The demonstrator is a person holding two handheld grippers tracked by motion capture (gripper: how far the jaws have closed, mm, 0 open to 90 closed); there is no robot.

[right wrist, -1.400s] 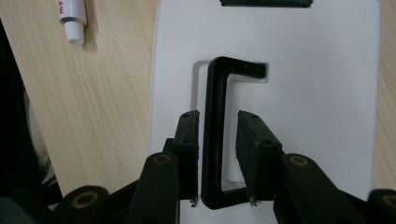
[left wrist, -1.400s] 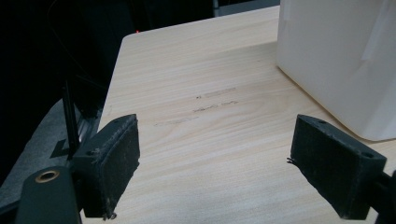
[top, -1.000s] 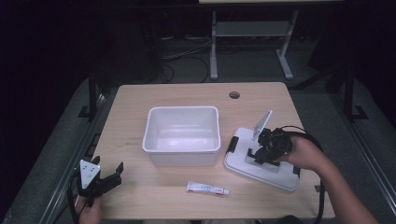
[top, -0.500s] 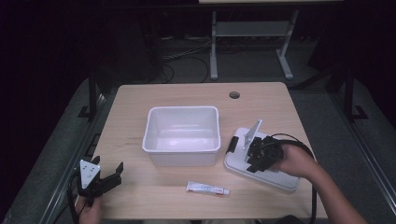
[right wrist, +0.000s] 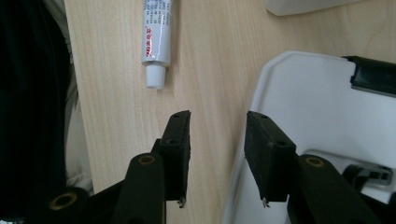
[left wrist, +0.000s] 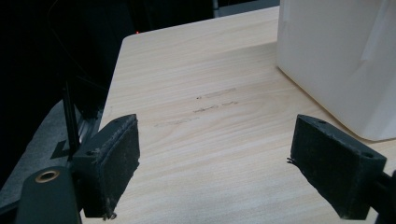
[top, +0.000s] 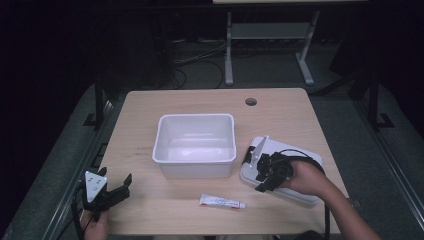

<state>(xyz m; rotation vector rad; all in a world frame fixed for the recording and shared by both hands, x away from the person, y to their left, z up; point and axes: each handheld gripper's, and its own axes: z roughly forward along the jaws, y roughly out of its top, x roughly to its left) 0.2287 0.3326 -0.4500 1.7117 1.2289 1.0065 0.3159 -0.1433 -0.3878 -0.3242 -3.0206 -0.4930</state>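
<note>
A white tube [top: 222, 201] lies flat on the worktop [top: 150, 120], cap toward the right hand-held gripper [top: 261, 181], whose empty jaws have just been opening over the lid [top: 305, 195].

Both black two-jawed tongs [top: 267, 176] had brass-coloured pivot rivets and fuzzy dark pads; the left tongs [top: 112, 192] bore a grey three-cornered plate, black cables trailing.

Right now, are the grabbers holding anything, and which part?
Nothing is held. The right gripper has just been opening, empty, above the lid's edge near the tube. The left gripper is open and empty.
</note>
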